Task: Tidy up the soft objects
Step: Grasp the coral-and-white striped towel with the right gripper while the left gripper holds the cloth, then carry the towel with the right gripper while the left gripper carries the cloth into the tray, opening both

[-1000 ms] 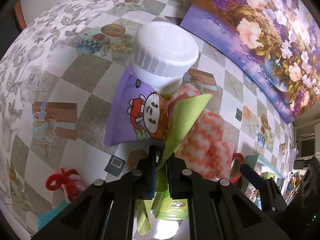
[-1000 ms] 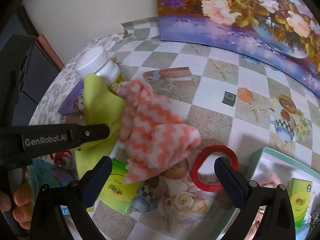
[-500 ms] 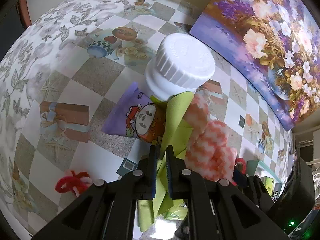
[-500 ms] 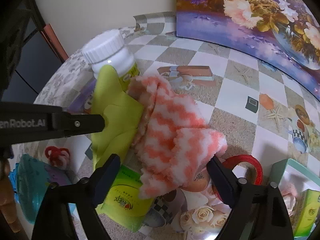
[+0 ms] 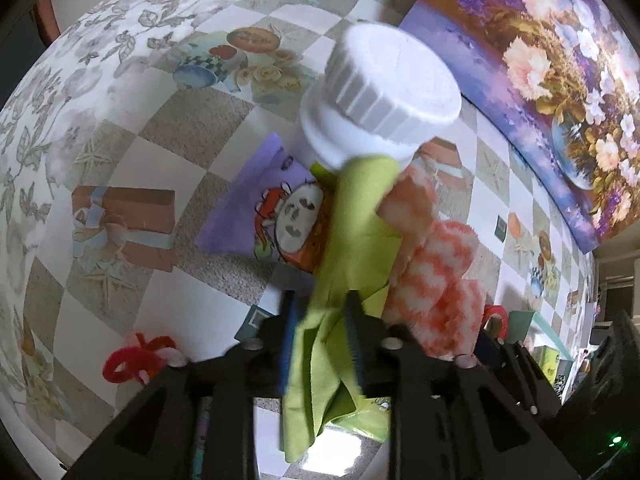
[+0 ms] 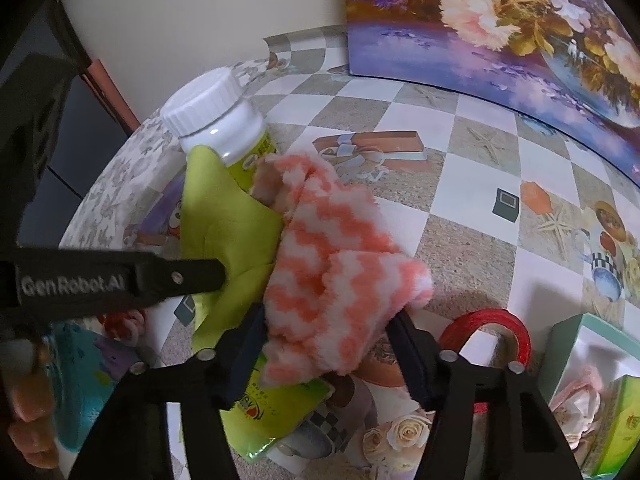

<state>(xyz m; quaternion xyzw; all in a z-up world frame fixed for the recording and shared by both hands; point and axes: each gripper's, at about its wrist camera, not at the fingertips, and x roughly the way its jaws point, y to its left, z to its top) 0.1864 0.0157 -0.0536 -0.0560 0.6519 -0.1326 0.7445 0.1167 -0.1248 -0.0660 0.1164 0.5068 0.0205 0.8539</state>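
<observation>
In the left wrist view, the left gripper (image 5: 320, 316) is clamped on a bunched fold of the green cloth (image 5: 352, 240), which drapes against the white-capped bottle (image 5: 380, 92) with the purple pouch (image 5: 272, 208) behind it. The cloth looks thin, light and limp, so pinching a gathered fold as here should hold. Against the earlier picture, the bottle looms nearer and the fingers stand slightly wider around the fold. In the right wrist view, the right gripper (image 6: 328, 348) has its fingers apart, straddling the orange-and-white fluffy cloth (image 6: 336, 280), which lies on the table against the green one; plush and squashy, it wants a deep bite at mid-bundle. The fingers now flank it more closely than before.
</observation>
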